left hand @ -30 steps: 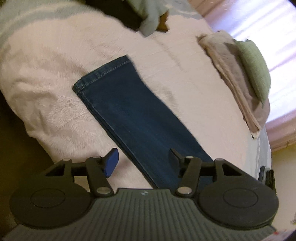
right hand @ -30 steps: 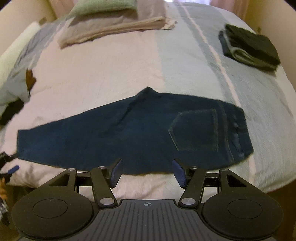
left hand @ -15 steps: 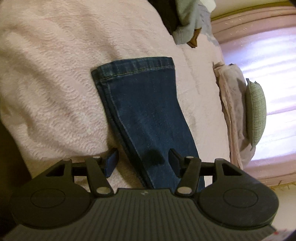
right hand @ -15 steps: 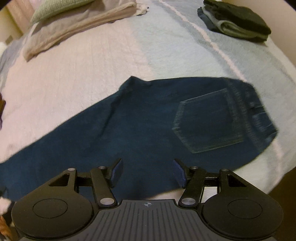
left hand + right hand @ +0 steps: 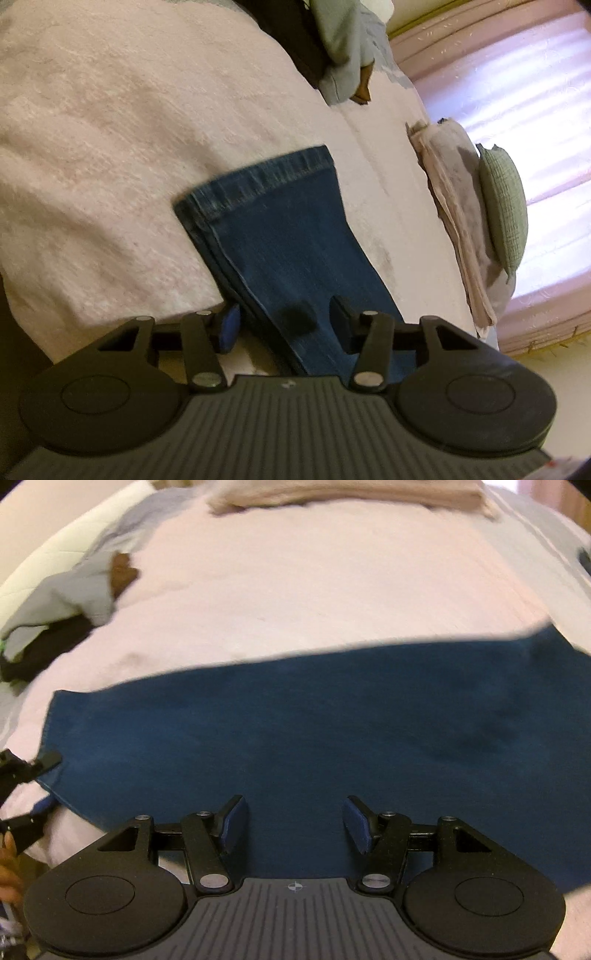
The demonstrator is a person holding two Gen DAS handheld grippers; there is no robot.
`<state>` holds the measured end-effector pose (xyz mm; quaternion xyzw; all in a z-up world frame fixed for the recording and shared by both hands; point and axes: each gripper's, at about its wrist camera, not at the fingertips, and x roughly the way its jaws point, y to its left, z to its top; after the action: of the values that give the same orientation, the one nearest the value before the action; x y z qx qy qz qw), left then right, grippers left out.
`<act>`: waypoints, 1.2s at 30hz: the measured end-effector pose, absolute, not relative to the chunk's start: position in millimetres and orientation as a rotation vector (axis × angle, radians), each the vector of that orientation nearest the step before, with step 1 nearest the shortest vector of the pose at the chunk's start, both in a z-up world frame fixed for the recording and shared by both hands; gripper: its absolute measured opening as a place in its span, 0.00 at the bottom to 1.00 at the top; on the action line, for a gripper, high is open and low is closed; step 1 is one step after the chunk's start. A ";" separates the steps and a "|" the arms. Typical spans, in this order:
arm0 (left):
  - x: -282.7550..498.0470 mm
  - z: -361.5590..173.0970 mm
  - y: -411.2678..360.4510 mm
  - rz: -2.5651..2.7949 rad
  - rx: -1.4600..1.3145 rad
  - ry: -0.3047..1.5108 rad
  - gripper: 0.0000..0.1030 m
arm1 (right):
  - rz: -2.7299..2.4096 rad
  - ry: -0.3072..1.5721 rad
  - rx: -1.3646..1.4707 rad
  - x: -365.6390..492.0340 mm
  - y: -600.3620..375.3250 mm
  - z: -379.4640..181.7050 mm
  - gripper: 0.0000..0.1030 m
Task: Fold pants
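**A:** Gripper on the left [image 5: 284, 326] — where does it sit against the jeans [image 5: 291, 251]?

**B:** Low over the leg end, jaws spread and holding nothing. The near long edge of the leg runs up between its fingers, with the hem [image 5: 258, 177] farther ahead of it. The pants lie flat on the bed [image 5: 110, 129], already doubled leg on leg, by the look of the stacked edges.

**A:** And the right gripper [image 5: 293, 825]?

**B:** Also released, empty. It hangs above the near edge of the broad middle of the jeans [image 5: 314, 731]. From its view the long axis runs straight across, left to right: the hem at the far left, the seat end off to the right and partly out of frame.

**A:** So which one is nearer the hem?

**B:** The left, clearly. Its fingers [image 5: 46, 758] show at the left edge of the right camera's view, just by the hem corner.

**A:** Then the fold turns on that axis?

**B:** I'd judge so. The hem end would have to travel along the length toward the waist, and the left gripper is placed to take it. Whether the fingers touch the cloth yet, I cannot tell; the picture is blurred.
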<state>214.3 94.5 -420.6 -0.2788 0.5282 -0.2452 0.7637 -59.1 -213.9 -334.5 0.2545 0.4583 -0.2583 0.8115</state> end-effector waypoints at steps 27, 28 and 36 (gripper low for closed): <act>67.1 -222.0 -96.7 -1.326 0.060 0.555 0.06 | -1.144 0.801 0.811 -317.7 -380.2 -272.0 0.65; 54.0 -225.1 -110.8 -1.394 0.031 0.595 0.11 | -1.175 0.784 0.825 -328.7 -380.5 -270.4 0.65; -15.1 -314.4 -167.9 -1.454 0.227 0.995 0.39 | -1.293 0.708 0.971 -398.2 -388.4 -267.1 0.65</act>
<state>-15.1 -167.8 -314.4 0.0991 0.4347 -0.6351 0.6308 -398.2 -388.4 -267.1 0.4250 0.3096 -0.5659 0.6351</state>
